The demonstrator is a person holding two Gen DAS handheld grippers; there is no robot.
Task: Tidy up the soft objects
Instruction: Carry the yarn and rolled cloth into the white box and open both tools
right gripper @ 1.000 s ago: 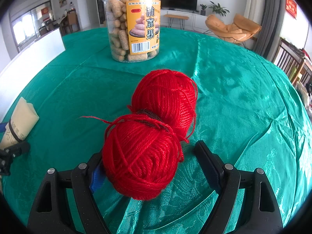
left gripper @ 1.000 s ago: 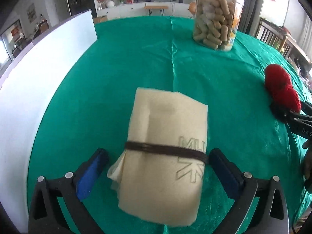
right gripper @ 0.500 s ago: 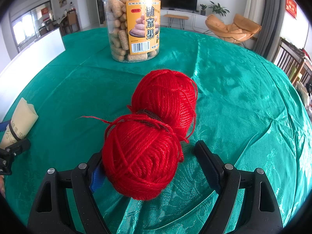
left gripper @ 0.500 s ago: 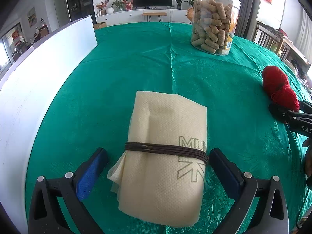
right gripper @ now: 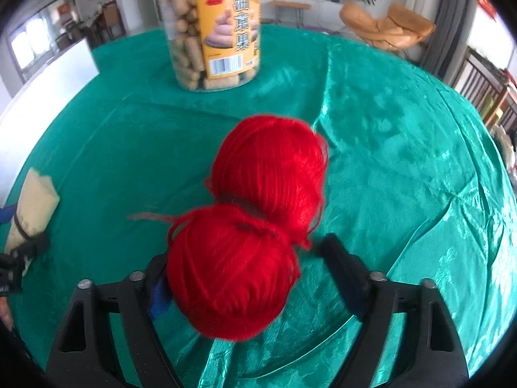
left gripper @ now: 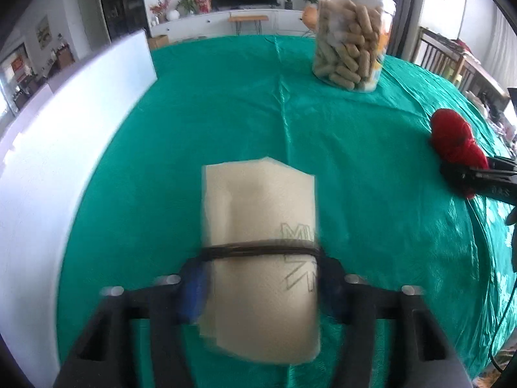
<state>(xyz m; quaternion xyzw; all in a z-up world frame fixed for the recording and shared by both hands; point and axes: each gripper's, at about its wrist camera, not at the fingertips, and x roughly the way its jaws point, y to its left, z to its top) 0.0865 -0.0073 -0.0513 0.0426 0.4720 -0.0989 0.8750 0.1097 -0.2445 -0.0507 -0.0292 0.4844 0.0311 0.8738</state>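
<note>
Yarn is the soft thing in front of my right gripper. It is bright red and made of two balls tied together, one behind the other. The near ball sits between the two black fingers. It covers the left finger, and I see a gap between it and the right finger, so the tongs are apart and not squeezing it. A loose red thread sticks out to the left. The far ball rests on the green tablecloth.

My left gripper has its tongs clamped on a folded cream cloth. Both fingers press against the sides of the cloth, right below a dark band that goes around it. The cloth points away from me, and some grey letters show on its right side. This picture is blurry, so I cannot tell if the cloth touches the tablecloth.

From the left camera, I see the red yarn far off to the right, with the other gripper's black finger beside it. From the right camera, I see the cream cloth far off to the left.

A clear jar full of tan snack sticks stands upright at the back of the table, well apart from both soft things. A white board runs along the left side.
</note>
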